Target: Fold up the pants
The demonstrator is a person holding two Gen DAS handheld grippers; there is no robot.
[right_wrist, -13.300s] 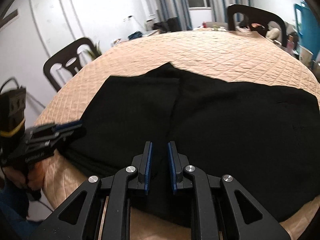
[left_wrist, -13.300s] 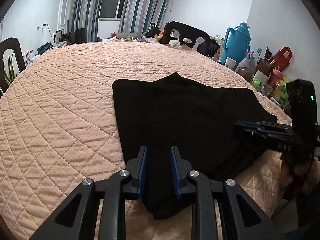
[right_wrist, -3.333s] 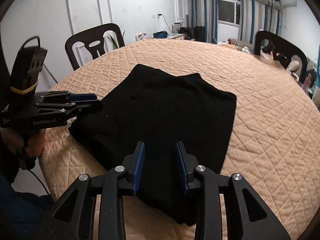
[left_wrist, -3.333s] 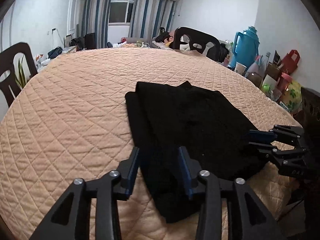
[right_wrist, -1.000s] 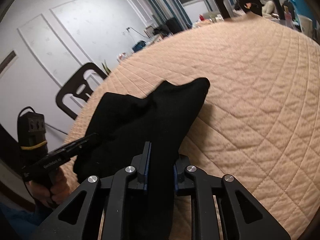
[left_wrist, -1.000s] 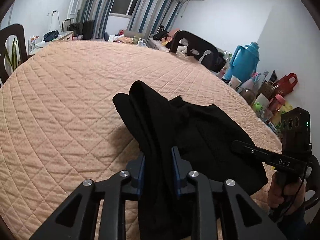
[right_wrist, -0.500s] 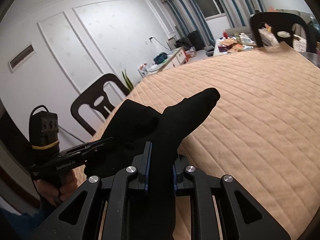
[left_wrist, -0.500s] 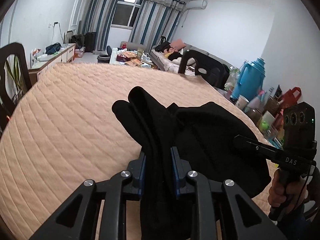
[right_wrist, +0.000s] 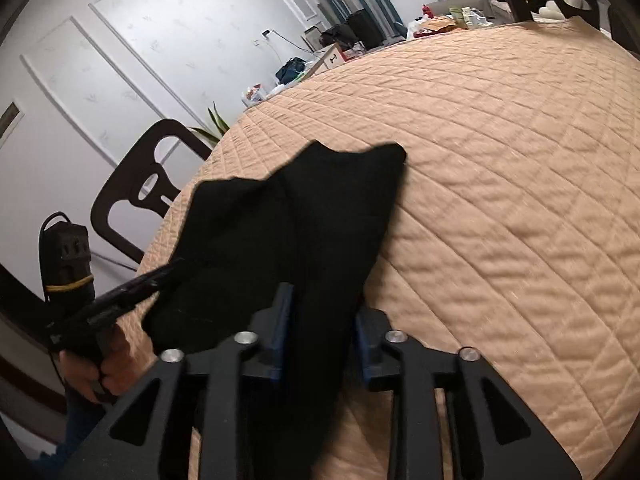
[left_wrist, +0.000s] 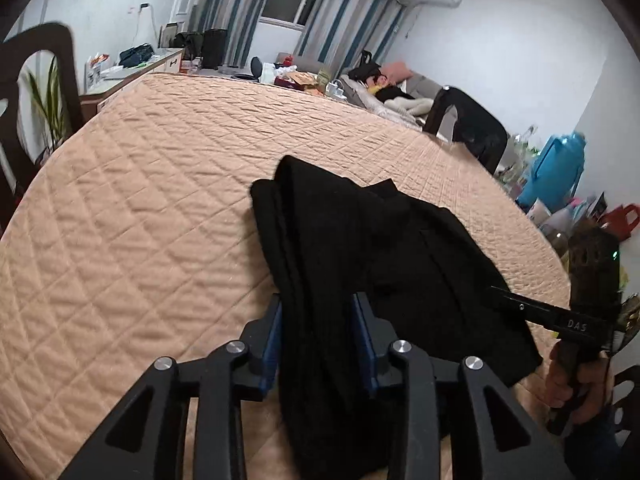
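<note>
The black pants (left_wrist: 360, 232) lie folded in a thick bundle on the peach quilted table cover (left_wrist: 140, 208). The bundle's near edge runs back between the fingers of my left gripper (left_wrist: 318, 308). Its jaws are opening, and the cloth sits loosely between the blue pads. In the right wrist view the pants (right_wrist: 280, 216) pass the same way through my right gripper (right_wrist: 322, 300), whose jaws are also opening around the cloth. Each view shows the other gripper beside the pants: the right gripper (left_wrist: 540, 312) and the left gripper (right_wrist: 132, 284), both held by hands.
Dark chairs stand at the table's rim (left_wrist: 468, 120) (right_wrist: 140, 188) (left_wrist: 24, 92). A blue thermos (left_wrist: 556, 176) and small clutter sit off the right side. The quilted cover (right_wrist: 500, 160) stretches far beyond the pants.
Both grippers carried the pants' near edge forward and lowered it onto the bundle. Their jaws, tight on the cloth before, now stand wider apart.
</note>
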